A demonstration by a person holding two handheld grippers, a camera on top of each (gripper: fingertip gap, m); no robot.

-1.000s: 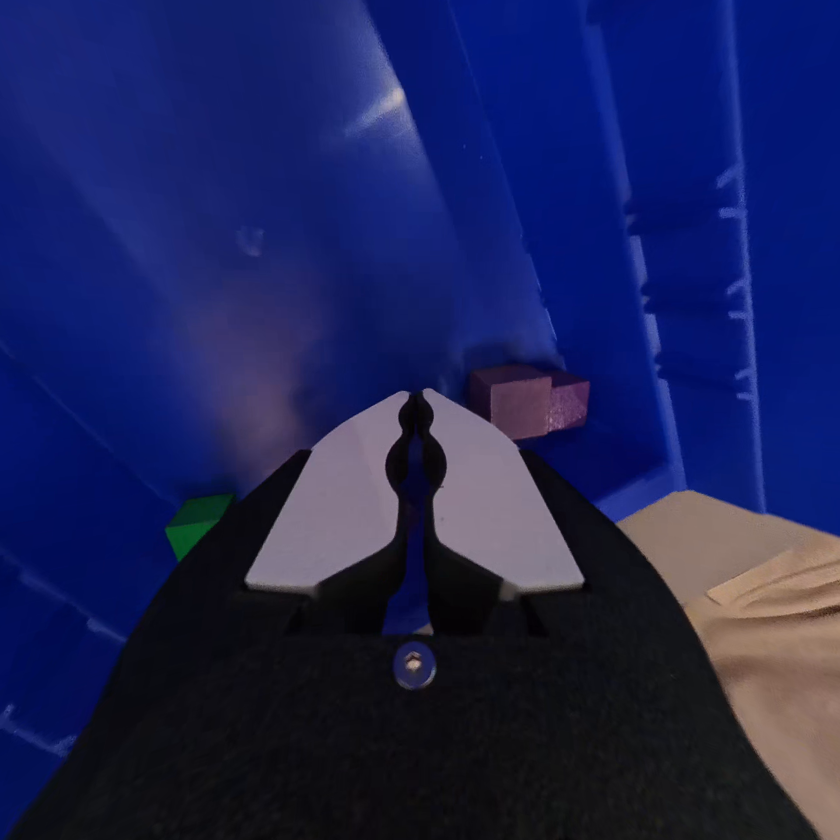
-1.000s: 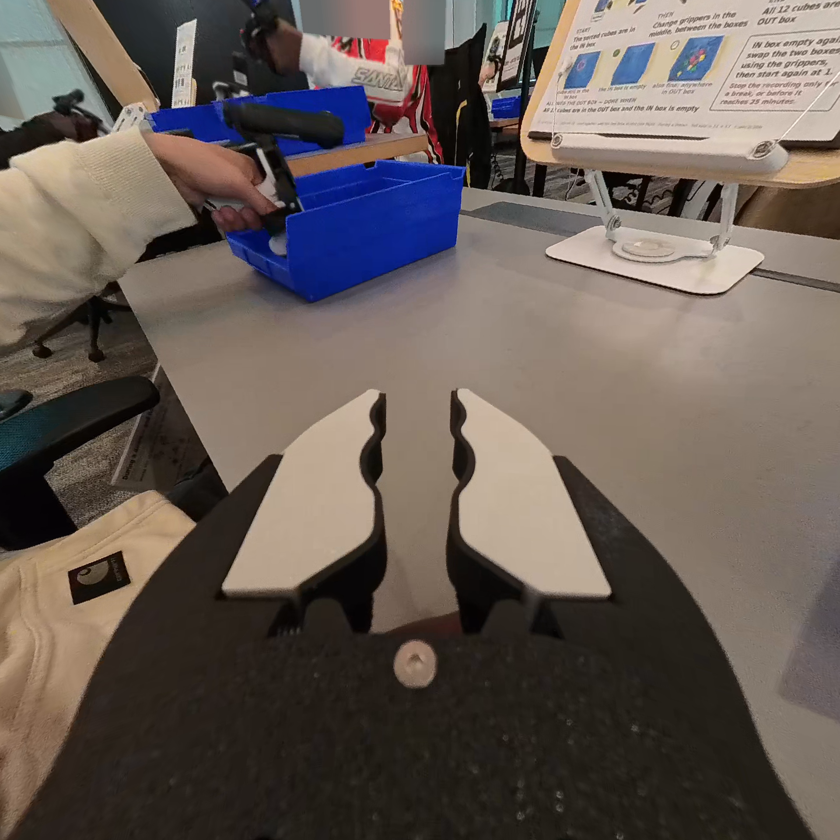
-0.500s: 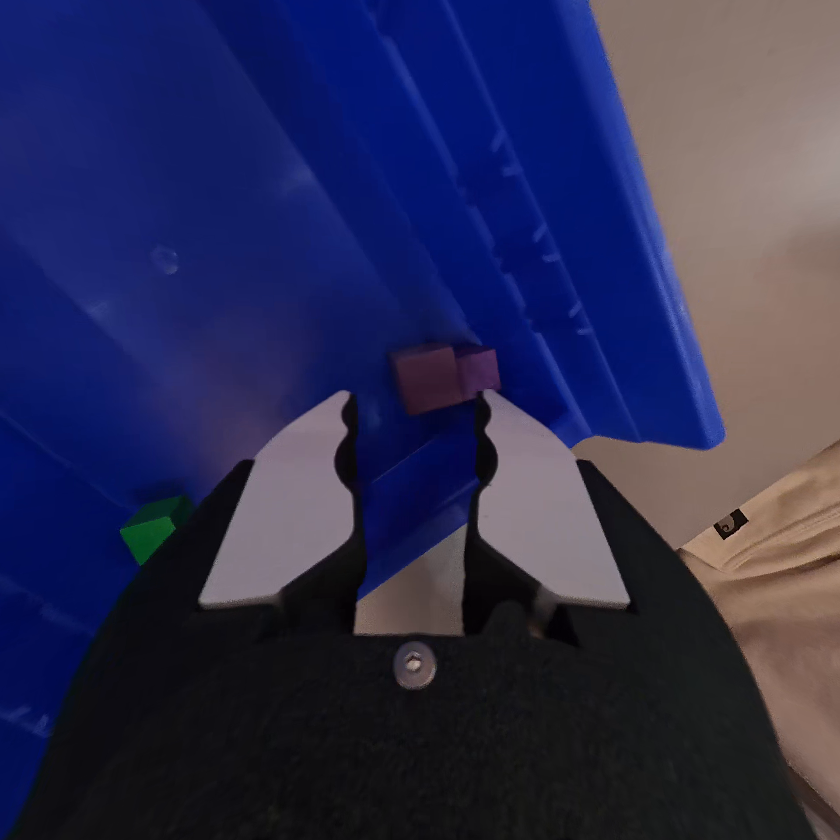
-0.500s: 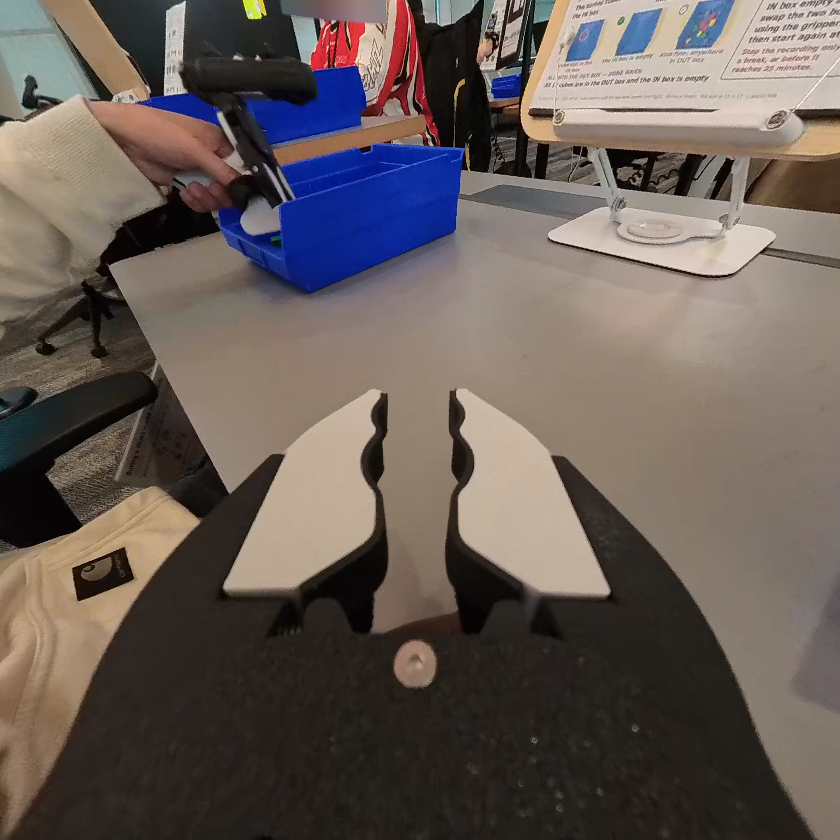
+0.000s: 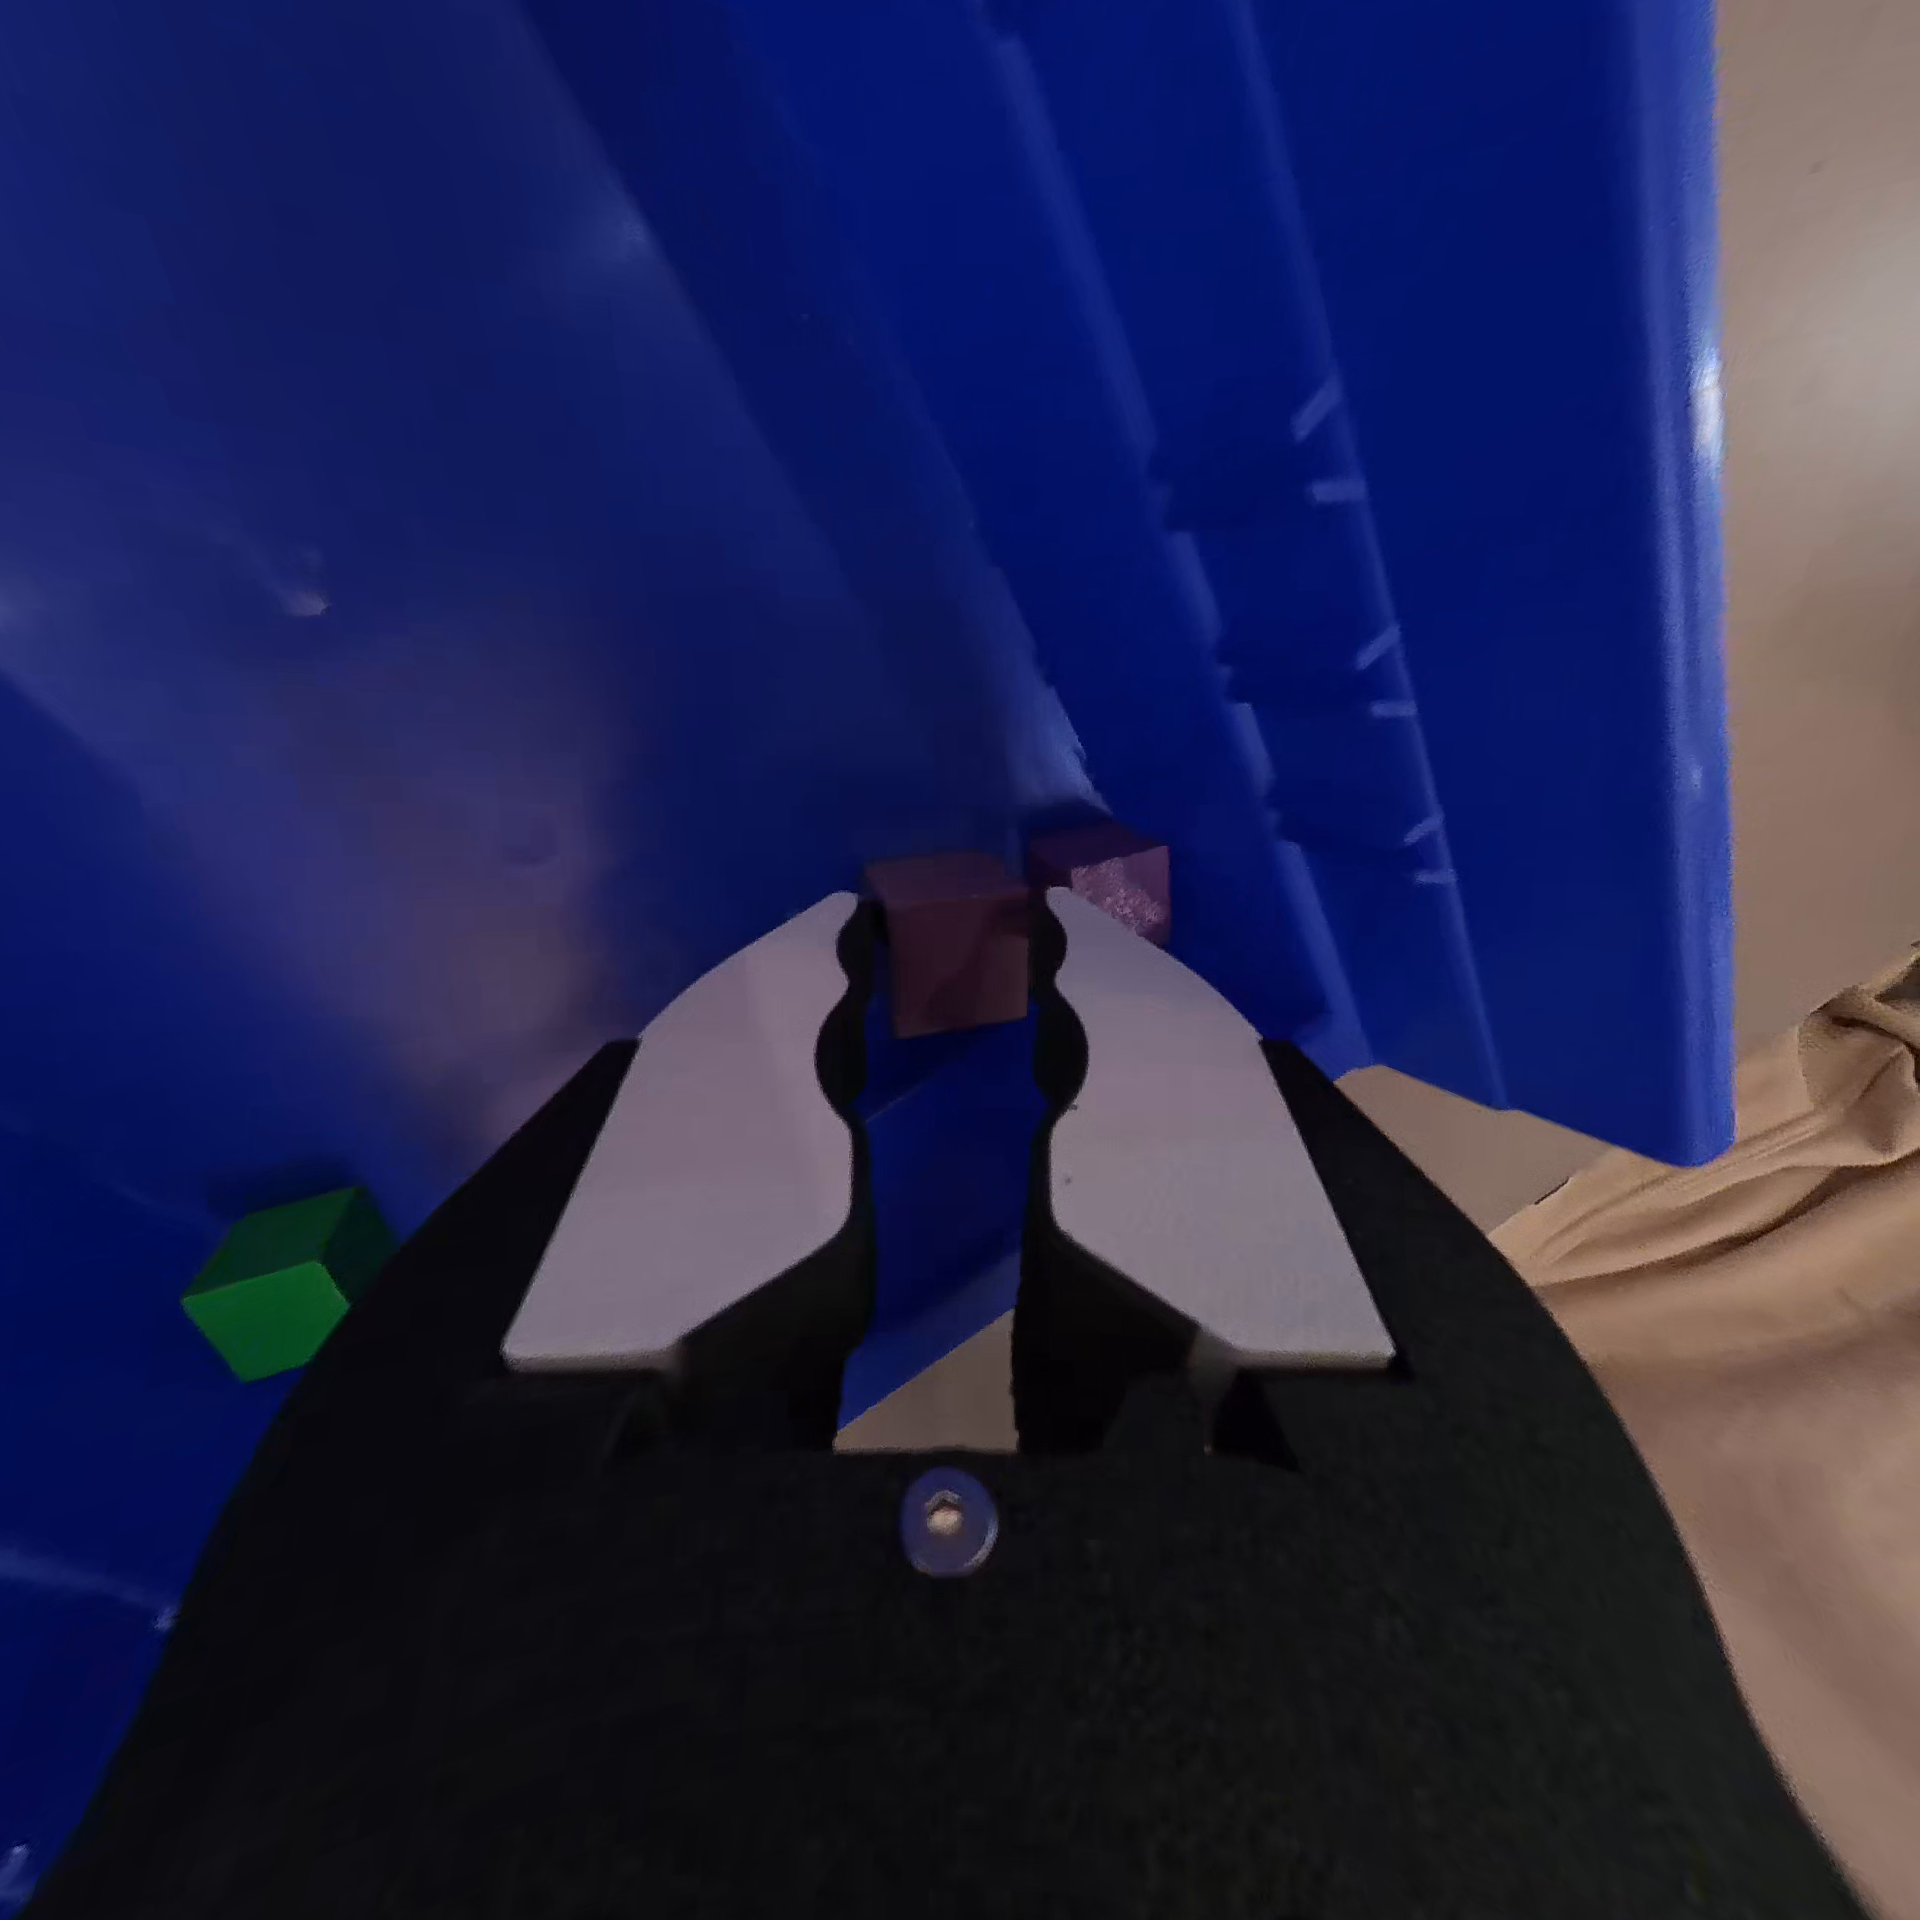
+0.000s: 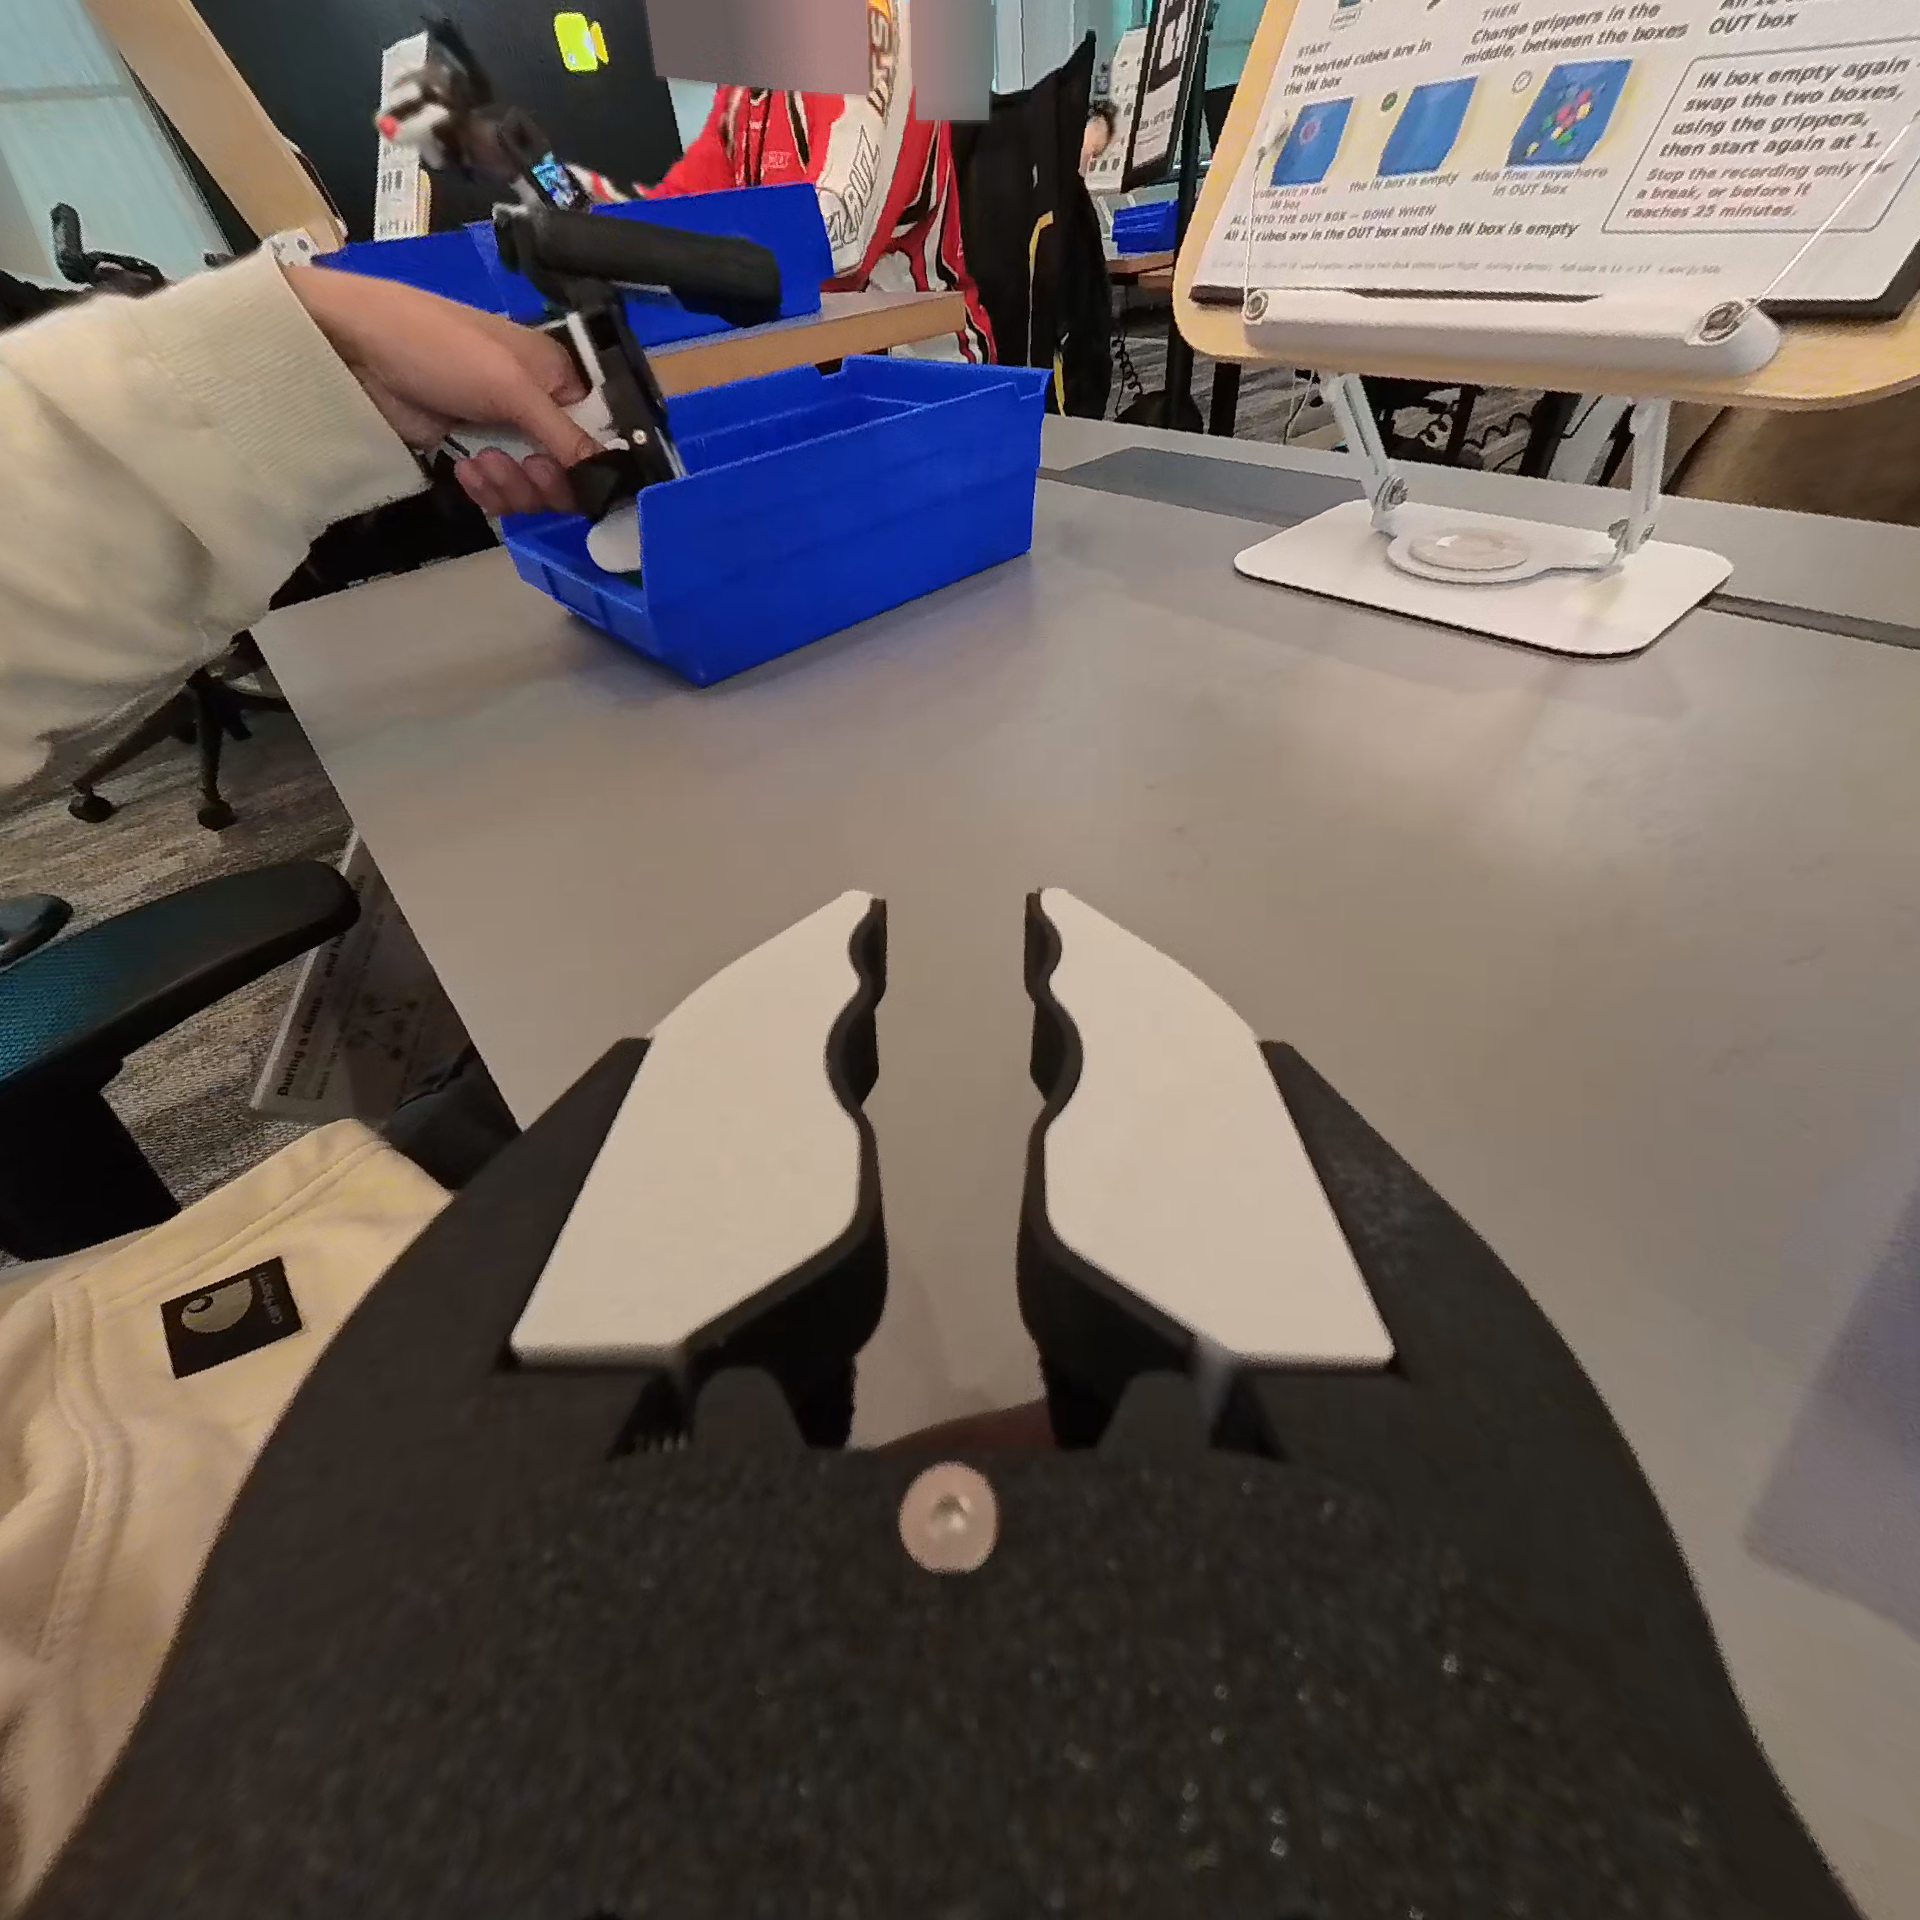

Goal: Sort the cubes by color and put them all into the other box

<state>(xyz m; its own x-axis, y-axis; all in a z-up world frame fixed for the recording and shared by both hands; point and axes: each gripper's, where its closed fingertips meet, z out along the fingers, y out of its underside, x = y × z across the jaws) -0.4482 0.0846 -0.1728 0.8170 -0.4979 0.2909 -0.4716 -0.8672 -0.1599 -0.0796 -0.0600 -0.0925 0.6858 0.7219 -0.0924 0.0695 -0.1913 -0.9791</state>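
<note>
In the left wrist view my left gripper (image 5: 951, 914) reaches into the blue box (image 5: 520, 416). Its two fingers stand on either side of a purple cube (image 5: 956, 966) and touch it. A second purple cube (image 5: 1117, 883) sits right behind it in the box corner. A green cube (image 5: 275, 1288) lies on the box floor to the left. In the right wrist view the same box (image 6: 831, 540) stands at the table's far left, with a hand holding the left gripper (image 6: 618, 540) in it. My right gripper (image 6: 956, 914) is open and empty over the grey table (image 6: 1351, 831).
A white stand (image 6: 1486, 561) with an instruction sheet stands at the far right of the table. Another blue box (image 6: 727, 239) sits on a table behind, near a person in a red jacket. A chair armrest (image 6: 156, 966) is at the left. Beige clothing (image 5: 1714, 1351) lies below the box edge.
My left gripper opened from fully shut, moved forward to the nearer purple cube and narrowed around it. The right gripper stayed open and nearly still.
</note>
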